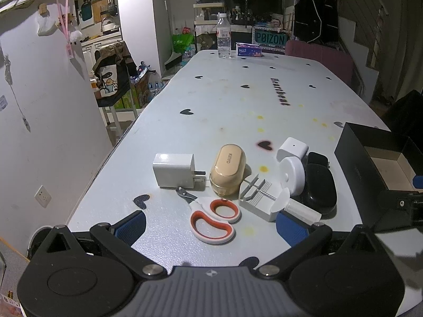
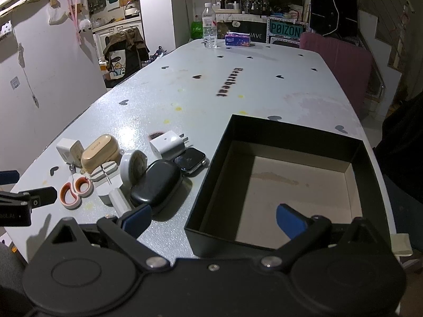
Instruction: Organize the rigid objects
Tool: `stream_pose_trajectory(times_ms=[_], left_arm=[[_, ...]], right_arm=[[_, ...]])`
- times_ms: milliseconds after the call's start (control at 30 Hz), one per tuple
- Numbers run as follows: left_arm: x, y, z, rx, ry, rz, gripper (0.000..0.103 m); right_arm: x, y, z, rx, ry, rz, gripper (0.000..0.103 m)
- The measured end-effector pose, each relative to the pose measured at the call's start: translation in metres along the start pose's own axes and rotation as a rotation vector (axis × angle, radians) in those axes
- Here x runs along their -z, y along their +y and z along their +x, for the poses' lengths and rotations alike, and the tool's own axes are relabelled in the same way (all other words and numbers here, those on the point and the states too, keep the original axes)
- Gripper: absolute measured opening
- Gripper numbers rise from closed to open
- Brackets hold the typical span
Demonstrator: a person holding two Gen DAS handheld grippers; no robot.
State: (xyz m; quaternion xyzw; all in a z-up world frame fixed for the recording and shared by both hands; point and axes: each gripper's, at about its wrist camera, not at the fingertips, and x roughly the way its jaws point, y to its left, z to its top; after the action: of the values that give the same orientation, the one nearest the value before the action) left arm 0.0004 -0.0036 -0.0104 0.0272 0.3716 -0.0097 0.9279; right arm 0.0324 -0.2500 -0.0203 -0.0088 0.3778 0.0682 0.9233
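A cluster of small items lies on the table near its front edge: white charger [image 1: 174,170], beige earbud case [image 1: 228,173], orange-and-white scissors [image 1: 212,218], a white pin tool [image 1: 261,198], round white disc [image 1: 292,175], black oval case [image 1: 320,189], second white charger [image 1: 292,149]. A smartwatch [image 2: 190,161] lies behind the black case [image 2: 156,183]. My left gripper [image 1: 211,228] is open, just short of the scissors. To the right stands an open black box [image 2: 208,174], empty. My right gripper [image 2: 214,220] is open, straddling the box's near-left wall, its right finger inside.
The long table [image 1: 238,100] has black heart prints and the word "Heartbeat". A water bottle [image 1: 224,37] and tissue box [image 1: 248,49] stand at its far end. A pink chair [image 2: 343,58] is at the far right side. A wall runs along the left.
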Motion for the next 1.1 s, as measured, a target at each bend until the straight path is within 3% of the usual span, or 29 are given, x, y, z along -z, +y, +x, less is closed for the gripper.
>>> stream_pose_trajectory(times_ms=[1100], left_arm=[[-0.0014,-0.0017,0.0023,0.000,0.005,0.001,0.103]], right_arm=[[0.0024,0.0008,0.0021,0.006,0.010,-0.004,0.102]])
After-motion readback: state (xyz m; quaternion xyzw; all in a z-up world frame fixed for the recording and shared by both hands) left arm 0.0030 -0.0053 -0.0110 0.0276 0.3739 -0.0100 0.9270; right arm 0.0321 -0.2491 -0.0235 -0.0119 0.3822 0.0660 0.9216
